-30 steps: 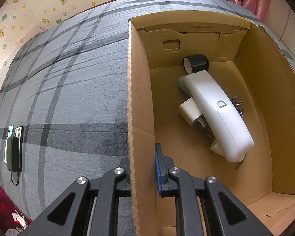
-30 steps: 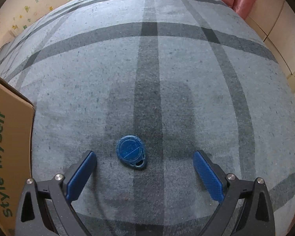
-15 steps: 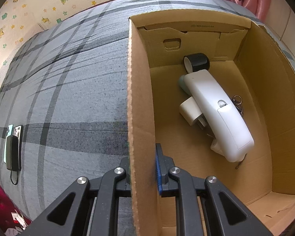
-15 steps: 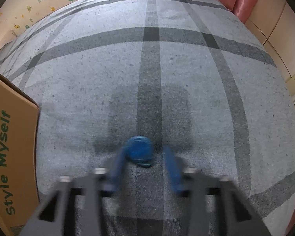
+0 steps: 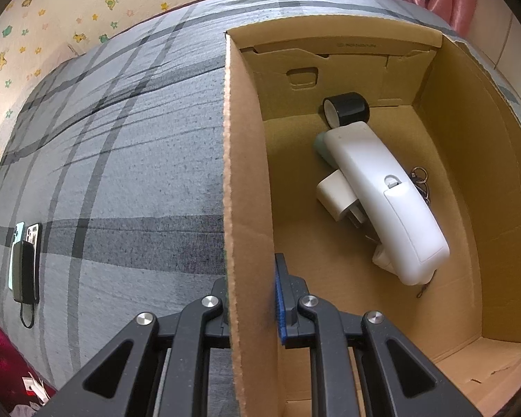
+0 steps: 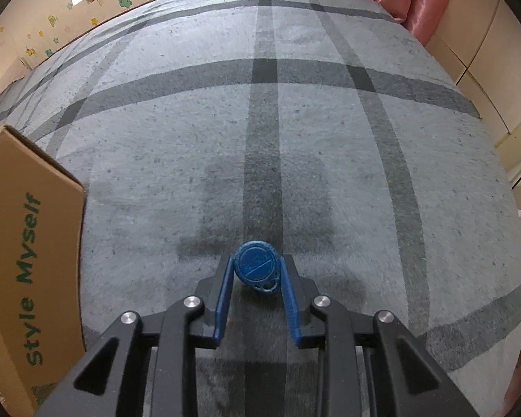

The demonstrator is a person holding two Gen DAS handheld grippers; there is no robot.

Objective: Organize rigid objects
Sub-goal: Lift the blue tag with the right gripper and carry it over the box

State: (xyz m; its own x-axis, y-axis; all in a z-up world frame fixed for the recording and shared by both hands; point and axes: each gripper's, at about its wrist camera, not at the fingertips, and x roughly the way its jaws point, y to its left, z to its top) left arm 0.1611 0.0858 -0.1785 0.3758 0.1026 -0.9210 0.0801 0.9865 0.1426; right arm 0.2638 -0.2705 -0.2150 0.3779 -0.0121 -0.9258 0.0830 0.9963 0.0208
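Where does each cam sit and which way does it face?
Left wrist: on the left hand-held gripper, looking along its fingers into the cardboard box, whose wall it clamps; white device inside.
Right wrist: on the right hand-held gripper, looking across the plaid blanket; fingers pinch a blue key fob.
Shared: box, blanket.

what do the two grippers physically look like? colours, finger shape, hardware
Both match. The right gripper has a matte black angular linkage with triangular cut-outs, four round silver pivot pins, and flat bright-blue finger pads. The left gripper has the same black frame and silver pins; only one blue ribbed pad shows. No cables, markings, hands or sleeves are visible.
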